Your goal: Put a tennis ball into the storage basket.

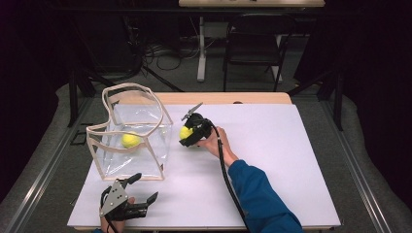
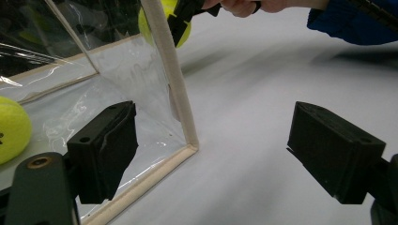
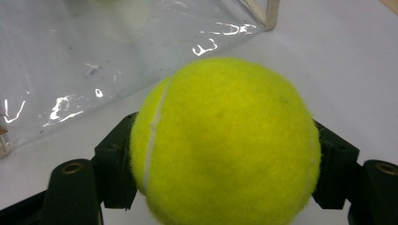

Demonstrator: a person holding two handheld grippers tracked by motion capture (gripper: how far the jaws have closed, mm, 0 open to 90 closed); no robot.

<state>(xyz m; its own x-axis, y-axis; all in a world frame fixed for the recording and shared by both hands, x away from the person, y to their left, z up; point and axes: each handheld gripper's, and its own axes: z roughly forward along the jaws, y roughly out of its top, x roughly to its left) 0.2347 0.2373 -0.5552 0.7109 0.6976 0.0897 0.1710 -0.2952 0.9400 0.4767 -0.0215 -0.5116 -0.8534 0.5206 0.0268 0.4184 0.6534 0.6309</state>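
A yellow tennis ball [image 1: 184,131] [image 3: 225,140] sits between the jaws of my right gripper [image 1: 187,134] [image 3: 225,168], which is shut on it and held a little above the white table, just right of a clear plastic bag with beige trim [image 1: 145,121] [image 3: 117,61]. A second tennis ball [image 1: 130,140] [image 2: 9,129] lies inside the bag. My left gripper [image 1: 145,187] [image 2: 218,150] stands open near the table's front left, in front of the bag's near corner [image 2: 180,103], with nothing between its jaws.
The white table top [image 1: 272,160] stretches to the right of the blue-sleeved arm [image 1: 257,194]. Beyond the table's far edge stand a dark chair [image 1: 252,43] and a table leg [image 1: 201,48] on the floor.
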